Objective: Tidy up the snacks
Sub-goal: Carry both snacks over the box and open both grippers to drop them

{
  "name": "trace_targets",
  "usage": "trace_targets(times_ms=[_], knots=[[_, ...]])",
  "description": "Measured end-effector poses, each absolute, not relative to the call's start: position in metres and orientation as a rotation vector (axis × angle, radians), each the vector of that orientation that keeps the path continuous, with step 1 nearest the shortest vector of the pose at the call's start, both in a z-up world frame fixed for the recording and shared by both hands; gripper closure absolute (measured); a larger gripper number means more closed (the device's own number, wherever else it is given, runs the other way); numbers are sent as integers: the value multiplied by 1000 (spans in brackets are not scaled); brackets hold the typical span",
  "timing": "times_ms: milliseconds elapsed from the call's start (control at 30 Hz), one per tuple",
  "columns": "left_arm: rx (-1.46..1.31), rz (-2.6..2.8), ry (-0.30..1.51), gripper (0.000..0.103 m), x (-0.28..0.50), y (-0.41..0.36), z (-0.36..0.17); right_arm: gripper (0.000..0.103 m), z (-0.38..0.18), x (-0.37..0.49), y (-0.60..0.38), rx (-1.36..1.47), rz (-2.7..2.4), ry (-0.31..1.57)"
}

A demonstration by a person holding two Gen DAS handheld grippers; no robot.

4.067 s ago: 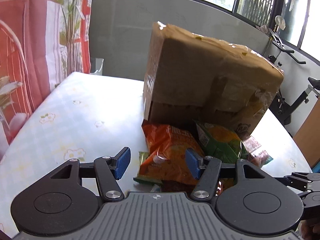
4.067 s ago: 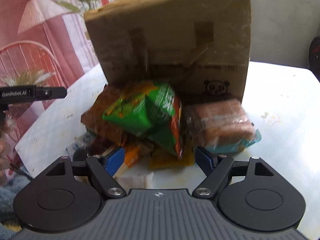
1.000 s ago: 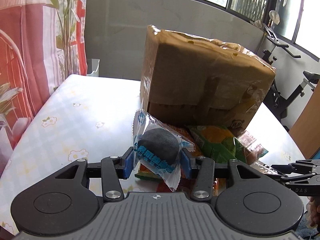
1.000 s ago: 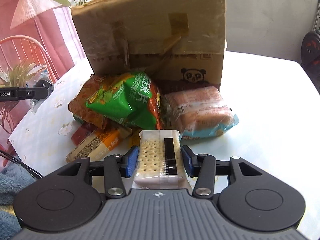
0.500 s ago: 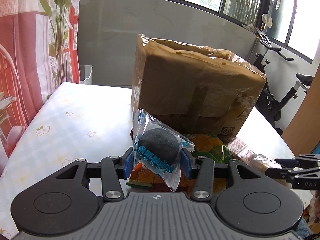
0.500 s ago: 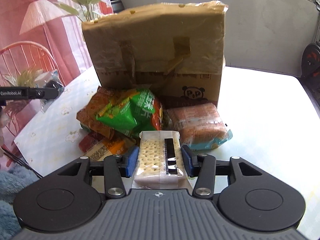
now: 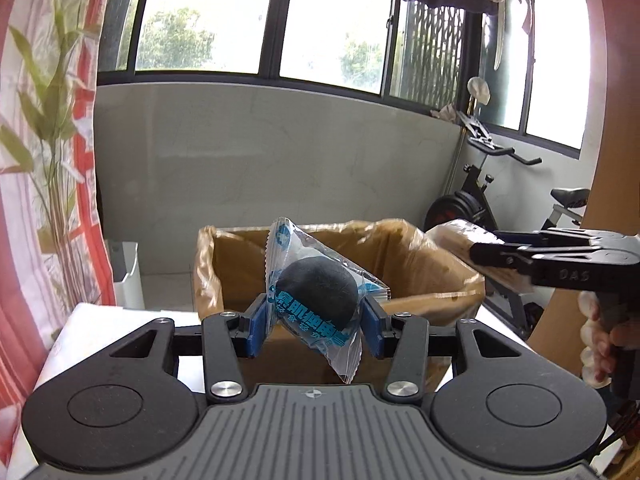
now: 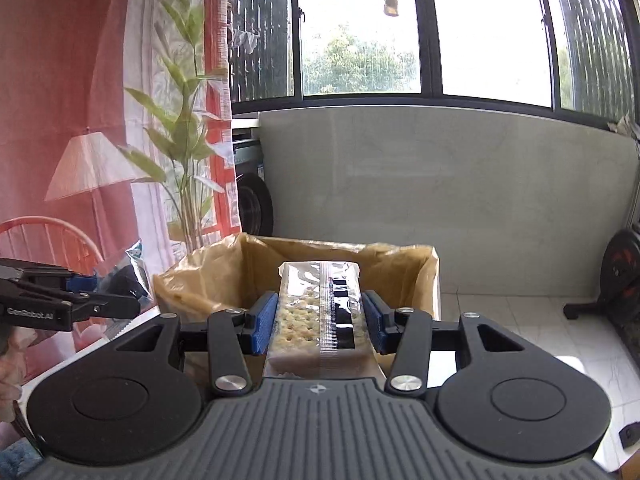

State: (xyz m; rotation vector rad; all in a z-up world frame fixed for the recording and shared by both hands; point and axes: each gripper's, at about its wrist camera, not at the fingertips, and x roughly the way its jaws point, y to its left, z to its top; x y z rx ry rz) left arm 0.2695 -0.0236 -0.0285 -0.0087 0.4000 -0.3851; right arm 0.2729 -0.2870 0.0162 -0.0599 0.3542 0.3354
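In the left wrist view, a red and white curtain (image 7: 52, 152) printed with green leaves fills the left edge, and only a pale sliver of the surface (image 7: 120, 316) shows at lower left, the rest hidden behind the tool body. At lower centre the left hand-held gripper (image 7: 316, 322) is clamped on a clear, blue-printed snack packet (image 7: 316, 296) holding a dark round piece; its blue pads press the packet from both sides, and the lower tail of the wrapper hangs down over the tool. Behind it stands the open cardboard box (image 7: 420, 264) with a brown plastic lining (its floor cannot be seen from this angle). At right the right hand-held gripper (image 7: 480, 254) reaches in level from the frame edge, over the box's right rim; the pale pack it carries is blurred there, and a hand (image 7: 600, 340) is cut off by the border.

In the right wrist view the left tool enters at middle left, its packet partly hidden by its own fingers. At centre the right tool's jaws, set narrow, grip a cracker pack (image 8: 320, 312) lengthwise, pointing toward the box opening; the pack's near end is hidden under the tool.
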Motion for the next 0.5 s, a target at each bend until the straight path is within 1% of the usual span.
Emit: trace_targets(times_ms=[133, 267, 333, 400, 467, 500], knots=[[9, -359, 430, 52, 318, -48, -27, 54, 0, 327, -268, -108, 289, 403], [5, -313, 473, 52, 351, -63, -36, 54, -20, 359, -266, -21, 272, 468], [15, -312, 503, 51, 363, -68, -42, 54, -27, 366, -267, -14, 258, 489], [19, -315, 539, 44, 369, -70, -49, 54, -31, 367, -267, -16, 250, 508], [11, -301, 538, 43, 369, -67, -52, 53, -32, 364, -272, 11, 256, 512], [8, -304, 536, 42, 367, -66, -53, 51, -32, 360, -276, 31, 263, 502]])
